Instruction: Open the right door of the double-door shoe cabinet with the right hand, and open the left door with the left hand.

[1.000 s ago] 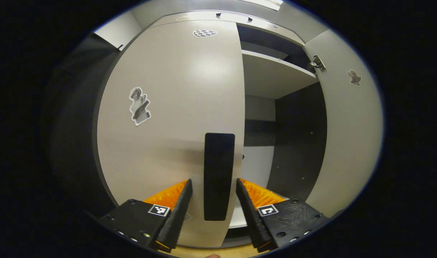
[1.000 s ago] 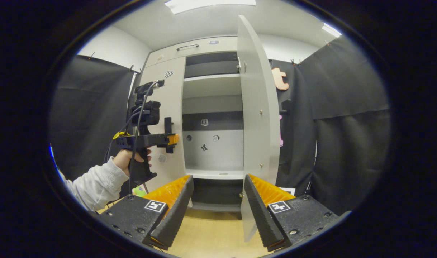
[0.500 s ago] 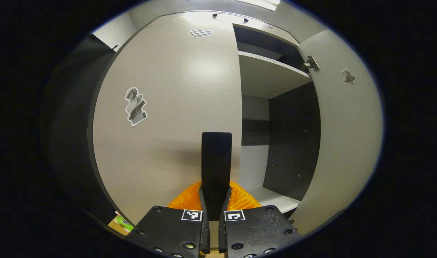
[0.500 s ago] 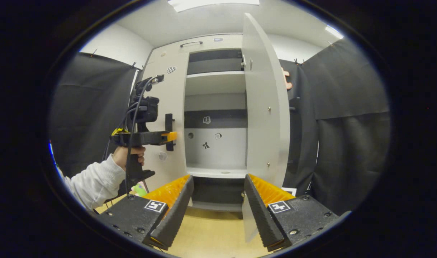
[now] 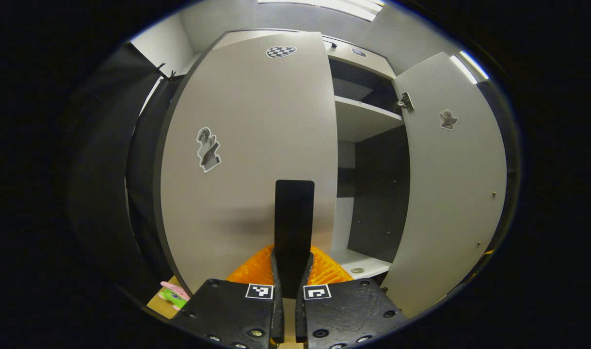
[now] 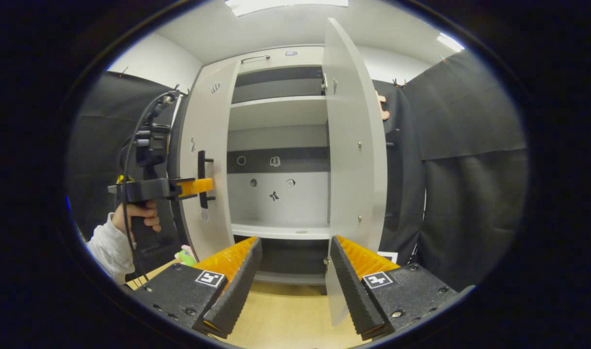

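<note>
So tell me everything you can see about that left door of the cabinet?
The left door is a tall, flat, pale grey panel, smooth like laminate. It is swung partly open. It bears a checkered sticker near the top, another sticker midway, and an upright black handle by its free edge. The left gripper is closed on that handle.

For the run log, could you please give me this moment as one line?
left tongs: shut on left door handle | left door: partly open | right tongs: open, free | right door: open
</note>
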A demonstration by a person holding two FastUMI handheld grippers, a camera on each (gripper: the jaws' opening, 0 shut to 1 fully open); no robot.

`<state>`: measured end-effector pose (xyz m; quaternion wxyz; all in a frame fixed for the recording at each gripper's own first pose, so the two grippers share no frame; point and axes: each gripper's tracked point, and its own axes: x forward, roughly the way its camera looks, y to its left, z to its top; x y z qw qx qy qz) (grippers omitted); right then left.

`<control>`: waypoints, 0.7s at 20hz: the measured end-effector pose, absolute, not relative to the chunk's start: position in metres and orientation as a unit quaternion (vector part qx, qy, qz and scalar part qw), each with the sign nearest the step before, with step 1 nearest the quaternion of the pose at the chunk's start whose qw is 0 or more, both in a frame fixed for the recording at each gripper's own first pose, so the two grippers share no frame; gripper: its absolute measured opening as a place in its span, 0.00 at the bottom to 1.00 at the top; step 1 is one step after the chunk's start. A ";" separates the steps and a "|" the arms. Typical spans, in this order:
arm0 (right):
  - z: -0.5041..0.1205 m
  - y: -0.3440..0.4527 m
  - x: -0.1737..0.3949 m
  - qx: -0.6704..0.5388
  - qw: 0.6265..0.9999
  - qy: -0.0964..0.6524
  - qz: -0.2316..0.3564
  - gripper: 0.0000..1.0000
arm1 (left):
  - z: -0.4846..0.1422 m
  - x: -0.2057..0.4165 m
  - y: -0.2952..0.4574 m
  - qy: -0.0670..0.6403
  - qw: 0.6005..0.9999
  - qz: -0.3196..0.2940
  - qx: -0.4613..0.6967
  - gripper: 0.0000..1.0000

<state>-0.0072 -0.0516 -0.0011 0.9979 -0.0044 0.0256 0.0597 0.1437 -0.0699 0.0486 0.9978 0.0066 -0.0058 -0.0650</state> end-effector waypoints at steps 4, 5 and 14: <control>0.001 -0.043 -0.005 -0.009 0.998 0.022 0.062 0.89 | 0.052 0.122 -0.059 -0.006 0.998 -0.060 0.013 0.08; 0.001 -0.041 -0.005 -0.010 0.998 0.021 0.063 0.89 | 0.051 0.117 -0.056 -0.004 0.998 -0.061 0.011 0.08; 0.005 -0.029 0.002 -0.010 0.997 0.017 0.070 0.89 | 0.054 0.079 -0.011 -0.009 0.999 -0.034 0.020 0.07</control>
